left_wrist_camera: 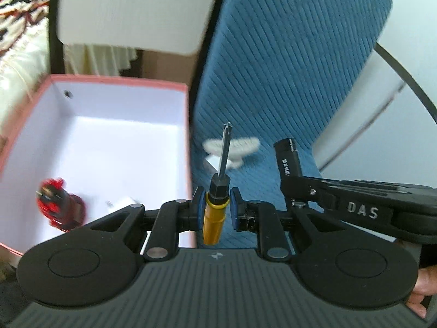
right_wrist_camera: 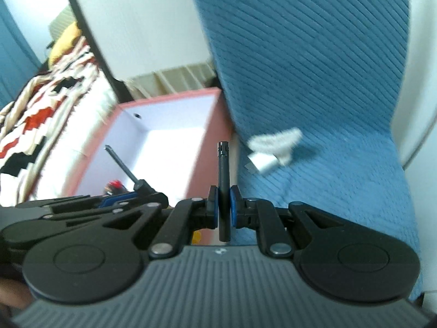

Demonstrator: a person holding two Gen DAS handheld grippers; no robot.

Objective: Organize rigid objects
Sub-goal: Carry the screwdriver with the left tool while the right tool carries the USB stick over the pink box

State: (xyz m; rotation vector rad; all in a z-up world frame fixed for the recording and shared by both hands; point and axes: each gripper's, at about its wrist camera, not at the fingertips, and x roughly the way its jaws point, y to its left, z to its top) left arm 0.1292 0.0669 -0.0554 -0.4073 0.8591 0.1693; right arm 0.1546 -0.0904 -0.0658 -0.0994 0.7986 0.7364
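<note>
My left gripper [left_wrist_camera: 215,207] is shut on a yellow-handled screwdriver [left_wrist_camera: 215,213], shaft pointing away, just right of the pink box's [left_wrist_camera: 188,136] right wall. My right gripper [right_wrist_camera: 223,205] is shut on a flat black bar-shaped object [right_wrist_camera: 224,186] beside the same box [right_wrist_camera: 210,136]. In the left wrist view the right gripper [left_wrist_camera: 355,199] shows at right with the black object [left_wrist_camera: 288,158]. In the right wrist view the left gripper [right_wrist_camera: 117,199] and the screwdriver shaft [right_wrist_camera: 120,164] show at left. A red and black object [left_wrist_camera: 58,205] lies inside the box.
A white hair claw clip [left_wrist_camera: 232,147] and a small white charger [right_wrist_camera: 262,164] lie on the blue ribbed cloth [left_wrist_camera: 286,82]. A small white item [left_wrist_camera: 123,202] is in the box. A patterned blanket [right_wrist_camera: 41,114] lies left of the box. A white panel [left_wrist_camera: 131,8] stands behind.
</note>
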